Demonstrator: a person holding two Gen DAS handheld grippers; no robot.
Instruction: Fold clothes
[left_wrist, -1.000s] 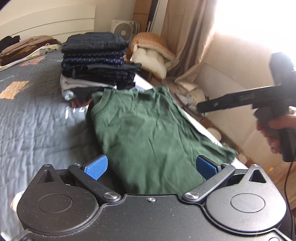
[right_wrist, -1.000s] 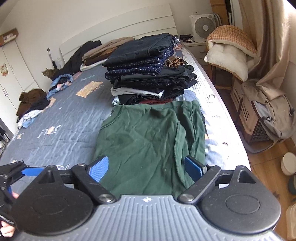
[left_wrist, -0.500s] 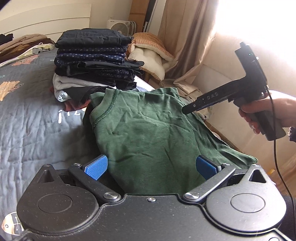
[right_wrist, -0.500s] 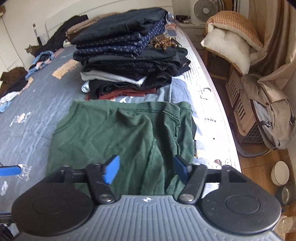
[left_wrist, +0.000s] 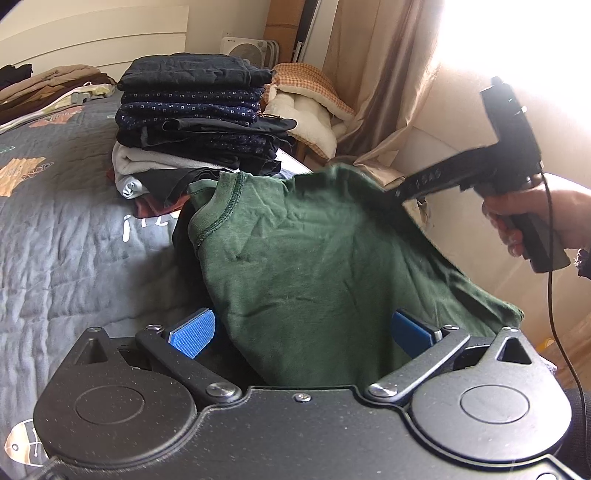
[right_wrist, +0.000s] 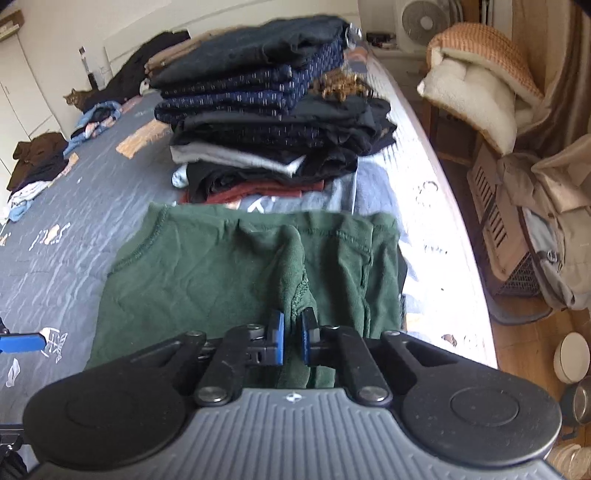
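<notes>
A dark green T-shirt (left_wrist: 314, 266) (right_wrist: 207, 273) lies folded on the grey quilted bed (left_wrist: 55, 240), its collar toward the far left. My left gripper (left_wrist: 301, 330) stands open at the shirt's near edge, blue pads on either side of the cloth. My right gripper (right_wrist: 291, 332) is shut on a bunched ridge of the green shirt, lifting it into a raised fold. In the left wrist view the right gripper (left_wrist: 399, 194) reaches in from the right, held by a hand (left_wrist: 532, 214), its tips hidden behind the raised cloth.
A tall stack of folded dark clothes (left_wrist: 192, 122) (right_wrist: 273, 110) stands just beyond the shirt. Loose garments (right_wrist: 40, 166) and a cat (right_wrist: 79, 98) lie at the bed's far left. The bed edge (right_wrist: 436, 206) runs right, with a crate, bag and bowls on the floor.
My right gripper went from open over the shirt to shut on a pinch of its right side, which now rises. The left gripper stayed open and moved closer.
</notes>
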